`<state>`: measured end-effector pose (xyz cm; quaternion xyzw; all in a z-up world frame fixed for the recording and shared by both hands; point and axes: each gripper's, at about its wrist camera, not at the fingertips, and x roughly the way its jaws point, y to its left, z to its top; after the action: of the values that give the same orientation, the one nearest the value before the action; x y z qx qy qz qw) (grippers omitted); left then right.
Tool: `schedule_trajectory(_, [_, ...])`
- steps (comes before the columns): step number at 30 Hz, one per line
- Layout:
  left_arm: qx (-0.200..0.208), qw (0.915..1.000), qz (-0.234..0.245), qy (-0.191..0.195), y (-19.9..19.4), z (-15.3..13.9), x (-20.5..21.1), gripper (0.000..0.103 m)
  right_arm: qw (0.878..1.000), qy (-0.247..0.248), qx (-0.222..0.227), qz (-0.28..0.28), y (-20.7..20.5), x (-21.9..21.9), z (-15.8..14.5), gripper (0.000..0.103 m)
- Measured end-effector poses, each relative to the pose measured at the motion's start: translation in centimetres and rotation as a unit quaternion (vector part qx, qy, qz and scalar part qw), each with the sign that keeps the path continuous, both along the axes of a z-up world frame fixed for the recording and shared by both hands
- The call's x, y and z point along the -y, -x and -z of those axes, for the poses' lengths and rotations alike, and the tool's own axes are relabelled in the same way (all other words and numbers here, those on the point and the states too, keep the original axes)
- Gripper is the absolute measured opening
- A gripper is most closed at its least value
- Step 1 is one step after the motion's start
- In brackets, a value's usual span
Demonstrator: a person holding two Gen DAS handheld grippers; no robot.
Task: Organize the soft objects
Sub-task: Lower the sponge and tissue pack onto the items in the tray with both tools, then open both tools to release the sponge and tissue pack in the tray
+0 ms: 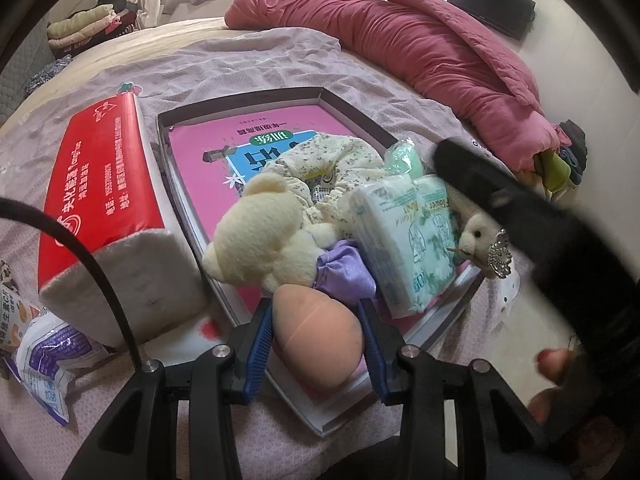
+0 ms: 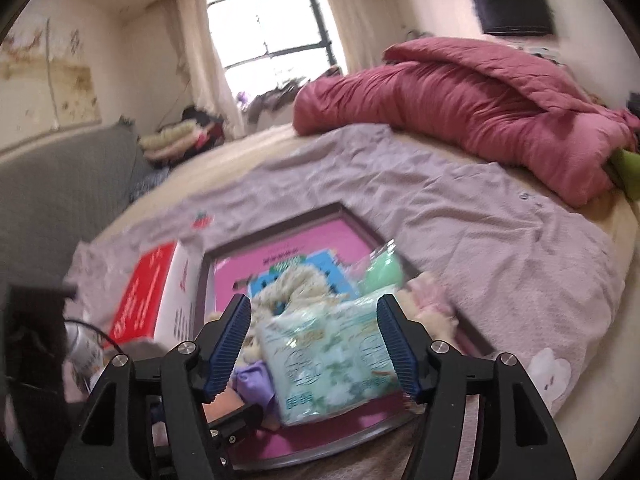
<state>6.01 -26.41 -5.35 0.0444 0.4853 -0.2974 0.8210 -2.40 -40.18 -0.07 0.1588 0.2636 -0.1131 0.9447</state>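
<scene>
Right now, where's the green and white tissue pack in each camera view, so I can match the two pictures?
Left wrist view: the tissue pack lies right of centre in the tray, leaning by the small white bear.
Right wrist view: it sits low in the centre, between the right gripper's open jaws, not pressed.
Shared landmark: the red tissue box, left of the tray in both.

Daylight from window (image 2: 269, 24), blown out; fisheye edges bent, dark; right view motion-blurred.
</scene>
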Motion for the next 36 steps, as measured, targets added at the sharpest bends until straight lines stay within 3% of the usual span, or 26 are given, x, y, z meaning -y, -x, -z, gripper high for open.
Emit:
schedule_trajectory(6, [0.005,1.0000,0.004,-0.007,0.0,0.1,0.4,0.042,0.999,-0.022,0.011,0.035,1.1,1.7,-0.4,0.072])
schedule_trajectory(21, [-0.011,0.9998,0.019,0.002,0.9,0.3,0.6,0.043,0.999,-0.030,-0.008,0.043,1.2,2.3,0.3,0.073])
schedule_trajectory(24, [-0.014,0.9997,0.019,0.004,1.1,0.1,0.6,0.047,0.999,-0.028,-0.009,0.045,1.2,2.4,0.3,0.073])
schedule_trajectory(26, [-0.012,0.9998,0.017,0.004,1.3,-0.2,0.5,0.056,0.998,-0.024,-0.010,0.049,1.4,2.4,0.3,0.073])
schedule_trajectory(36, [-0.013,0.9998,0.010,0.009,1.6,-1.0,-0.2,0.060,0.998,-0.011,-0.015,0.058,1.9,2.1,-0.1,0.074])
